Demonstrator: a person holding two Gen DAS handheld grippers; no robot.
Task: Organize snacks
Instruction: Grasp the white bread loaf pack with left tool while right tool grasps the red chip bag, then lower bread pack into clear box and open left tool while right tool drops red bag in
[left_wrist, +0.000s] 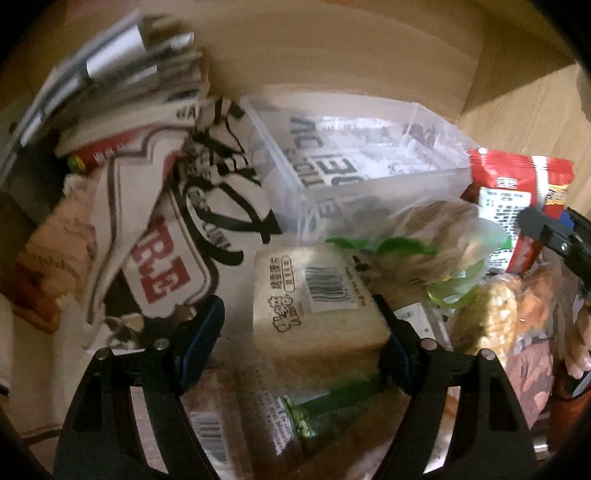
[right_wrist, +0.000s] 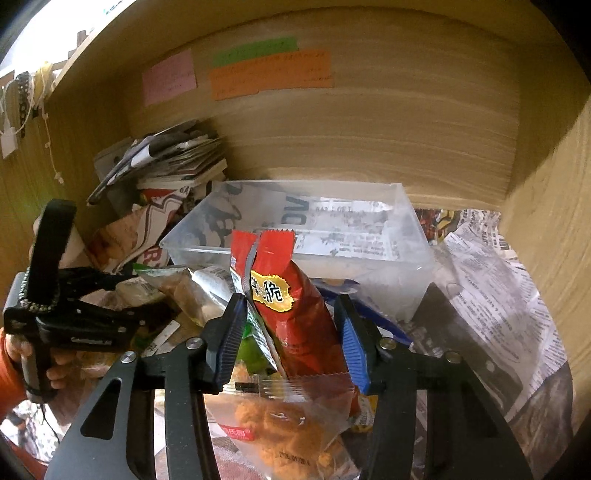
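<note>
Clear plastic bin (right_wrist: 369, 251): no snacks visible inside.
Left gripper (left_wrist: 303, 336): jaws spread around beige cracker pack (left_wrist: 317, 306), before bin.
Right gripper (right_wrist: 291, 343): jaws spread around red snack bag (right_wrist: 291, 310).

Both wrist views close, facing shelf; share clear bin (left_wrist: 354, 155) (right_wrist: 314, 236).

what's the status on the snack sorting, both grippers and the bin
Left gripper open around beige cracker pack. Right gripper open astride upright red snack bag, no squeeze evident. Clear plastic bin behind, holds no snacks. Loose snack packets crowd the front.
</note>
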